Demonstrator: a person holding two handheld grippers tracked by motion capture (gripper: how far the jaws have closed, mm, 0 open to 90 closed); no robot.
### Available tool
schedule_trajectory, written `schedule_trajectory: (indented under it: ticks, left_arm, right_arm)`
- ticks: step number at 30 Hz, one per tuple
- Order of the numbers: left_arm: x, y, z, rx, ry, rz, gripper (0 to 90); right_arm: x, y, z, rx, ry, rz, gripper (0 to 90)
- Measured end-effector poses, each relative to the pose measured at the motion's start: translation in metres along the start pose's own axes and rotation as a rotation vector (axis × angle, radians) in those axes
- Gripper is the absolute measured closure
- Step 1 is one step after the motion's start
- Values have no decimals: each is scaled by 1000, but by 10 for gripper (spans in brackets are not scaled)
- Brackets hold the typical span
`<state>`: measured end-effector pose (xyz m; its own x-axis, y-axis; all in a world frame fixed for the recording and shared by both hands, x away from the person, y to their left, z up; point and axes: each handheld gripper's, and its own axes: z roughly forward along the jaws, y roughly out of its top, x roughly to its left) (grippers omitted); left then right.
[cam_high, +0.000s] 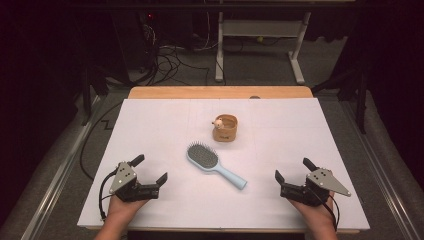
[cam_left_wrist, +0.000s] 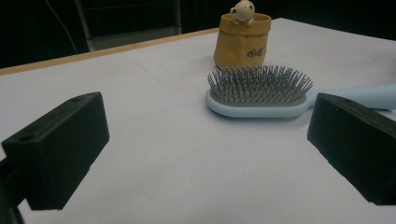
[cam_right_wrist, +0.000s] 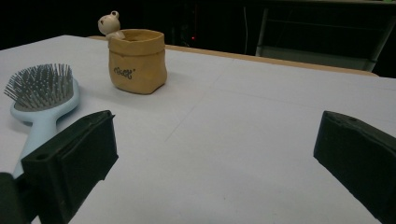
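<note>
Pale blue hairbrush (cam_high: 214, 164) at table centre, untouched; both grippers wait, nothing begun.

Left gripper (cam_high: 151, 168) at 7 o'clock and right gripper (cam_high: 294, 168) at 5 o'clock sit released, jaws spread, well apart from the brush. It lies bristles up, handle towards 4 o'clock, with a tan pot (cam_high: 225, 128) bearing a small bear near it at 12 o'clock. Next, probably, a reach for the handle, from the right.

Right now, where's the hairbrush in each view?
High view: hairbrush at table centre, handle toward the right gripper.
Left gripper view: upper right, bristles up.
Right gripper view: far left.
Shared landmark: the tan pot just beyond it.
</note>
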<state>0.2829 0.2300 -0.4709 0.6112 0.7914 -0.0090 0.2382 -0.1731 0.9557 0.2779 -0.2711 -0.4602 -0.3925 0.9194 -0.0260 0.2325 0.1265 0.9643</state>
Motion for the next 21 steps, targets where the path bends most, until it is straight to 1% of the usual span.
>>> schedule_trajectory:
  ticks: [5, 9, 21]
  left_arm:
    - [0, 0, 0, 2, -8, -7, 0]
    - [0, 0, 0, -5, -2, -4, 0]
    - [1, 0, 0, -8, -5, -6, 0]
  right_arm:
    - [0, 0, 0, -1, -4, -1, 1]
    - [-1, 0, 1, 1, -4, 1, 1]
    - [-1, 0, 0, -1, -2, 3, 1]
